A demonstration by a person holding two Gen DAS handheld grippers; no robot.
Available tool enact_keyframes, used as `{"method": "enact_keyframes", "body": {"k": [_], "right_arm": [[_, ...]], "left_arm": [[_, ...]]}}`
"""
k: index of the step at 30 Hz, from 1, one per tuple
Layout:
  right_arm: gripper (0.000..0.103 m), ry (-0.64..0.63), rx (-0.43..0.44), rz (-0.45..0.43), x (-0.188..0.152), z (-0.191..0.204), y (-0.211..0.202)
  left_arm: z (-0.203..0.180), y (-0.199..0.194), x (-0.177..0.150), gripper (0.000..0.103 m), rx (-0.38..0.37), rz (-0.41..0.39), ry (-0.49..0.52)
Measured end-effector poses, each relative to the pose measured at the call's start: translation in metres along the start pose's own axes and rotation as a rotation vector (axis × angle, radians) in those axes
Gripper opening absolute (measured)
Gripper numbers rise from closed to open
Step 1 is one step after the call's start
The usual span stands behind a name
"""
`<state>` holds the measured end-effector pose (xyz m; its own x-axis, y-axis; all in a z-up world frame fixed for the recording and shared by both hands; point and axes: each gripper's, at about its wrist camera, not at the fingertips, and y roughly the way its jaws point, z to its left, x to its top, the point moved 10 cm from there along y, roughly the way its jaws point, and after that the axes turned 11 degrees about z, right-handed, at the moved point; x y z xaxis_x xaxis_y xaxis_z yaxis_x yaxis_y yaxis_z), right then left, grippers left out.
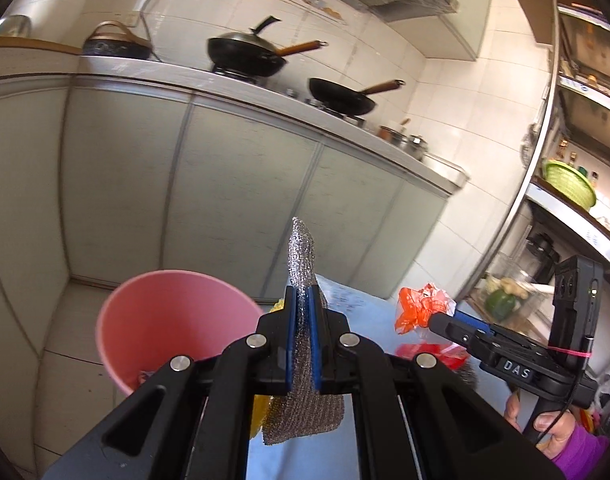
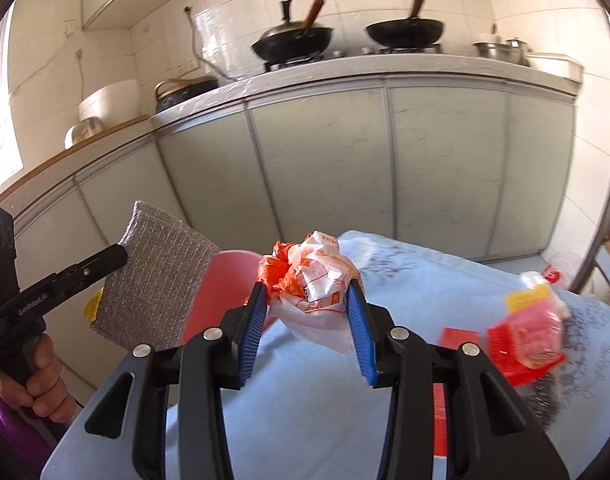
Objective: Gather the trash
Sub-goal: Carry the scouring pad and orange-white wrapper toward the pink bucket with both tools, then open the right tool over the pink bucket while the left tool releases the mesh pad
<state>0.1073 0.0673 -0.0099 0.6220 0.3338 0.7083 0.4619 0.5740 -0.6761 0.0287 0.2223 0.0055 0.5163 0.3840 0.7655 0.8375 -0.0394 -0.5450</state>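
Note:
My left gripper point(image 1: 303, 292) is shut on a silver mesh scouring cloth point(image 1: 303, 252), which sticks up past the fingertips and hangs below them. A pink bin point(image 1: 173, 320) stands just left of it, beyond the table edge. My right gripper point(image 2: 309, 300) is shut on a crumpled orange-and-white plastic bag point(image 2: 313, 276) above the light blue tablecloth point(image 2: 405, 292). In the right wrist view the left gripper point(image 2: 119, 254) holds the cloth point(image 2: 153, 280) in front of the bin point(image 2: 225, 280). In the left wrist view the right gripper point(image 1: 439, 314) carries the bag point(image 1: 421, 306) at the right.
Red and yellow packaging point(image 2: 529, 336) and a dark wire scrubber point(image 2: 553, 396) lie on the tablecloth at the right. Behind stands a cabinet run point(image 2: 325, 168) with two woks point(image 2: 293, 44) on the hob. A shelf with a green basket point(image 1: 569, 180) is at the far right.

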Motion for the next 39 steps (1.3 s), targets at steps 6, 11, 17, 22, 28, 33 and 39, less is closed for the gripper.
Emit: {"method": "enact_keyframes", "body": {"k": [6, 11, 17, 22, 28, 33, 39], "right_arm": [[0.041, -0.067, 0.073, 0.086, -0.003, 0.048, 0.051], [0.041, -0.110, 0.095, 0.164, -0.016, 0.076, 0.090], [0.041, -0.143, 0.092, 0.221, -0.022, 0.094, 0.125], [0.042, -0.134, 0.093, 0.258, -0.028, 0.099, 0.145], [0.043, -0.131, 0.087, 0.299, -0.034, 0.098, 0.156], [0.043, -0.125, 0.085, 0.309, -0.036, 0.096, 0.157], [0.043, -0.101, 0.088, 0.298, -0.035, 0.091, 0.148]], "left_arm": [[0.053, 0.008, -0.003, 0.005, 0.150, -0.010, -0.021], [0.084, 0.022, -0.012, 0.005, 0.213, 0.018, -0.047], [0.104, 0.043, -0.018, 0.005, 0.244, 0.053, -0.074], [0.114, 0.052, -0.028, 0.006, 0.267, 0.076, -0.092], [0.122, 0.057, -0.035, 0.008, 0.295, 0.091, -0.119], [0.125, 0.057, -0.036, 0.022, 0.304, 0.106, -0.143], [0.116, 0.050, -0.034, 0.026, 0.294, 0.100, -0.133]]}}
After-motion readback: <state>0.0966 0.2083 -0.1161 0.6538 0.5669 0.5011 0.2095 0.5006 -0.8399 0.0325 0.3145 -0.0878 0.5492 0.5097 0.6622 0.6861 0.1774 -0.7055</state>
